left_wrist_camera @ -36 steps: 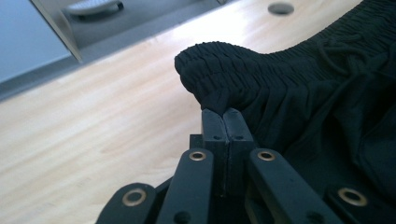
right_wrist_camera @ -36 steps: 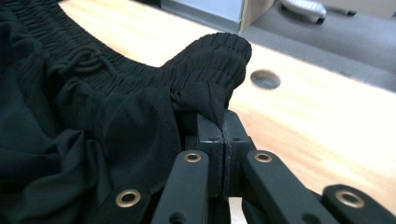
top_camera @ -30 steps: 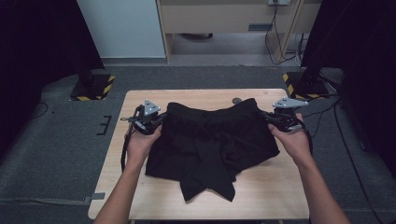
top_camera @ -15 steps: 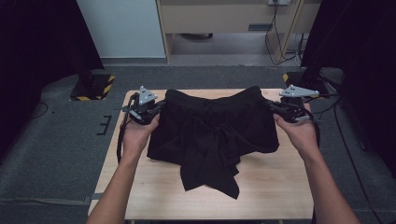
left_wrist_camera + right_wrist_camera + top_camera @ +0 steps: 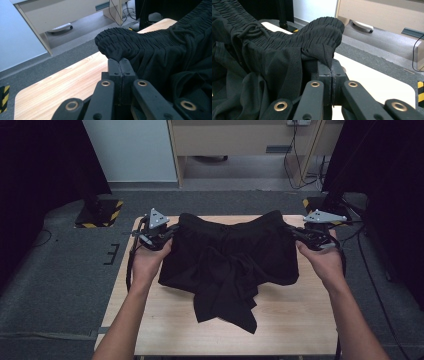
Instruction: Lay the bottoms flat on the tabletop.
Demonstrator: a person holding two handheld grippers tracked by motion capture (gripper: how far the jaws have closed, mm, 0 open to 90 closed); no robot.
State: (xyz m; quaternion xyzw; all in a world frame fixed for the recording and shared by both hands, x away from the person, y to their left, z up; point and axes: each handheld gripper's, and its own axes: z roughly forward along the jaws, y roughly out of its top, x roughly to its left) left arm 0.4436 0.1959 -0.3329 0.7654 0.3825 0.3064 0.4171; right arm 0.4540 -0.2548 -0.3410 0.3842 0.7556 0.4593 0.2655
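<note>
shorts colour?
Plain black shorts, gathered elastic waistband; clearest in the left gripper view.

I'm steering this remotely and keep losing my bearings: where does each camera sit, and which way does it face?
High view: above the person's side, looking forward and down on the table; both forearms enter from below, left tongs and right tongs stretching black shorts.
Left gripper view: rides the left tongs, looking along shut jaws at the pinched waistband.
Right gripper view: rides the right tongs, facing the waistband's other end.
Shared: both gripper views show the drawstring knot and the wooden table.
</note>
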